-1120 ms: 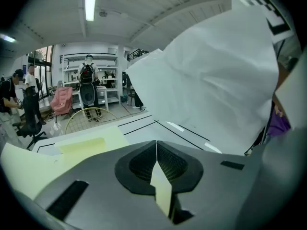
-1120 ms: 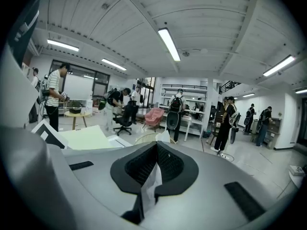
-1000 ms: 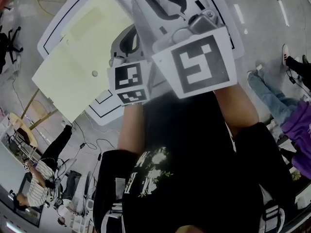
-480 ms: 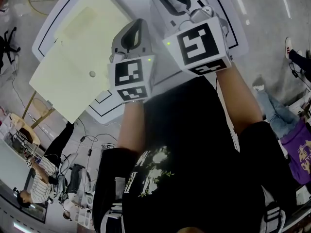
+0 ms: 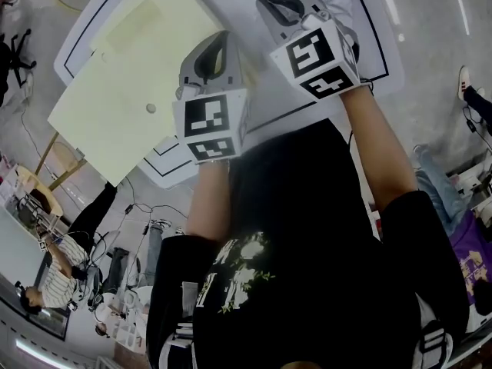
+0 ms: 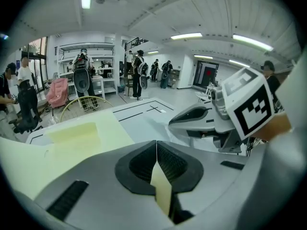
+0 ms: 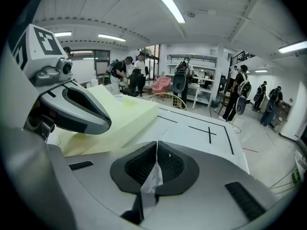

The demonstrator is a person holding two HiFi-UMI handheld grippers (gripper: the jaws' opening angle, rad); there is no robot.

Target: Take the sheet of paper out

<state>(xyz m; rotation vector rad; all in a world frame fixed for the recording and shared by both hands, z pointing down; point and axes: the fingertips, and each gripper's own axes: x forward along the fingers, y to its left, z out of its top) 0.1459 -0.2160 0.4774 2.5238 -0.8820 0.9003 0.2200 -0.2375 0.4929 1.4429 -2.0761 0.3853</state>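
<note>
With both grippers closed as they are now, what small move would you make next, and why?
Probably draw the right gripper slowly away from the yellow folder while the left gripper holds firm: the right jaws are shut on the white sheet, the left jaws on a yellow flap.

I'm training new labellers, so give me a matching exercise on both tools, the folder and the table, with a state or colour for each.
1 left tool
2 right tool
3 yellow folder
4 table

A white with black lines
B shut on a white sheet
C bears a round stud
D shut on the yellow folder's edge

Pairs: 1-D, 2-B, 3-C, 4-A
</note>
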